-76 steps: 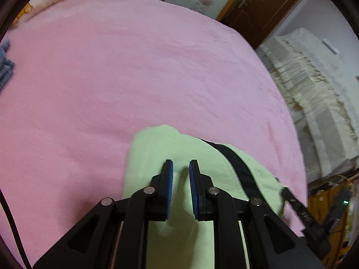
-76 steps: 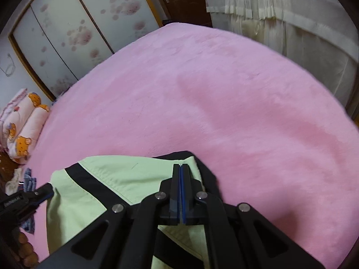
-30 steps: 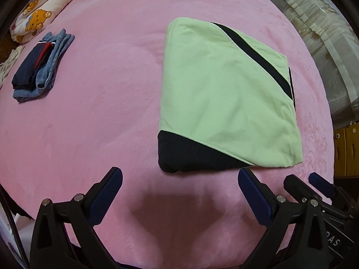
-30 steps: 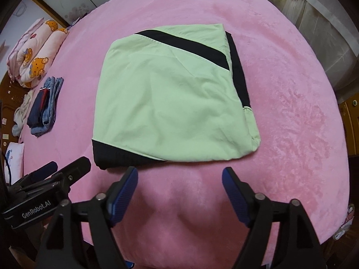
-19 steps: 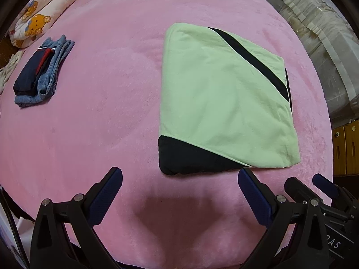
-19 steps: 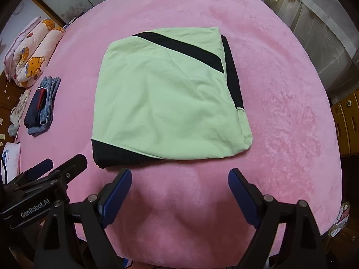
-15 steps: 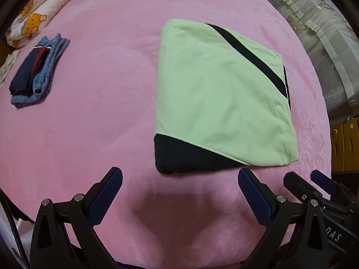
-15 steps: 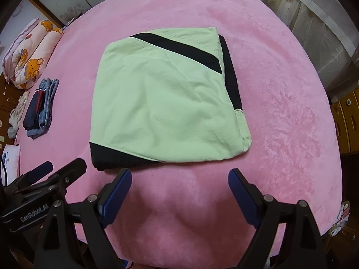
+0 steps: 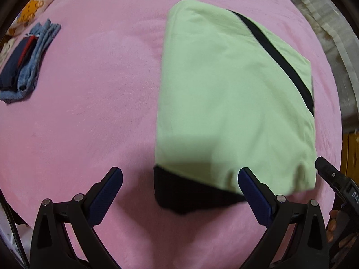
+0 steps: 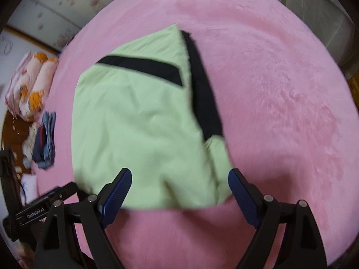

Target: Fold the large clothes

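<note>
A light green garment with black stripes (image 9: 233,103) lies folded into a rough square on the pink bed; it also shows in the right wrist view (image 10: 143,121). My left gripper (image 9: 179,179) is open and empty, its jaws wide apart over the garment's near black corner. My right gripper (image 10: 179,179) is open and empty, its jaws straddling the garment's near edge. The right gripper's tip (image 9: 329,174) shows at the right of the left wrist view, and the left gripper's body (image 10: 44,206) at the lower left of the right wrist view.
The pink blanket (image 9: 89,112) covers the bed. A folded pile of blue and dark clothes (image 9: 24,65) lies at the far left, also seen in the right wrist view (image 10: 44,141). A bear-print quilt roll (image 10: 31,87) lies beyond it. Cream curtains (image 10: 314,11) hang at the right.
Both grippers have moved forward and lower toward the folded garment, so its near edge now lies between their open jaws. The garment itself has not moved.
</note>
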Demonstrator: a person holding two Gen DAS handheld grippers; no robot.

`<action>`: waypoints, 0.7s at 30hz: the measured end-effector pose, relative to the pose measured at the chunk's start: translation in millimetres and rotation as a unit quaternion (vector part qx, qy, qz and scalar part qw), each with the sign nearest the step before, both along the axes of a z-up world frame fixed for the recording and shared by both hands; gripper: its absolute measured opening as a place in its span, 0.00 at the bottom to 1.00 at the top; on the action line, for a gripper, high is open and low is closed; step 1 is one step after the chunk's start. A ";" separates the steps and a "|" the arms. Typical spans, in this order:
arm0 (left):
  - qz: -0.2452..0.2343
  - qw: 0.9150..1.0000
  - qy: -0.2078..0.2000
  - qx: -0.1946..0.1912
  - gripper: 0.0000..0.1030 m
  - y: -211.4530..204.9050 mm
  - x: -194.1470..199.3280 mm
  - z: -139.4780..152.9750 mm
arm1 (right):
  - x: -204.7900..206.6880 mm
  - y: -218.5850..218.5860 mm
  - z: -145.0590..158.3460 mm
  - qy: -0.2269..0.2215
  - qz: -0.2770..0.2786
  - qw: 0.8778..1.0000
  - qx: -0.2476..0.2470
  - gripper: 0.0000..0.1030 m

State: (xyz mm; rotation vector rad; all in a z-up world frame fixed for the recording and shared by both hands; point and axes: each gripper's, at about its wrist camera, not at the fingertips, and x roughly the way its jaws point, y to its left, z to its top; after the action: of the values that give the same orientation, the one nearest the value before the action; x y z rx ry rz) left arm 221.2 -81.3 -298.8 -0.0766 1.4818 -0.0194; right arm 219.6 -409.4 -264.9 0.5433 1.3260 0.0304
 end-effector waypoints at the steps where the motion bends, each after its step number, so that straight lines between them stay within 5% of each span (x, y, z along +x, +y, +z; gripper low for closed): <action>1: 0.003 1.000 0.004 -0.006 0.99 1.8 5.3 -4.3 | 5.3 -6.8 -5.6 -0.002 -0.004 1.000 0.006 0.86; 7: 0.019 0.998 0.031 -0.046 0.91 12.0 26.6 -34.4 | 38.3 -27.8 -44.2 -0.016 0.027 0.997 0.069 0.86; 17: 0.059 0.992 0.009 -0.107 0.88 29.2 49.9 -44.9 | 83.2 -32.9 -64.0 -0.052 0.110 0.980 0.156 0.84; 21: 0.048 0.991 0.002 -0.121 0.80 30.1 62.2 -45.6 | 101.7 -28.3 -71.6 -0.059 0.117 0.967 0.218 0.58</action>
State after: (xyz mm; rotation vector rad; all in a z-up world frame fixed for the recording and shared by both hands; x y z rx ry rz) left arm 283.4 -51.2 -344.4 -0.3456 1.4734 -0.1211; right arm 321.3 -437.8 -336.5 0.7396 1.2636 0.5536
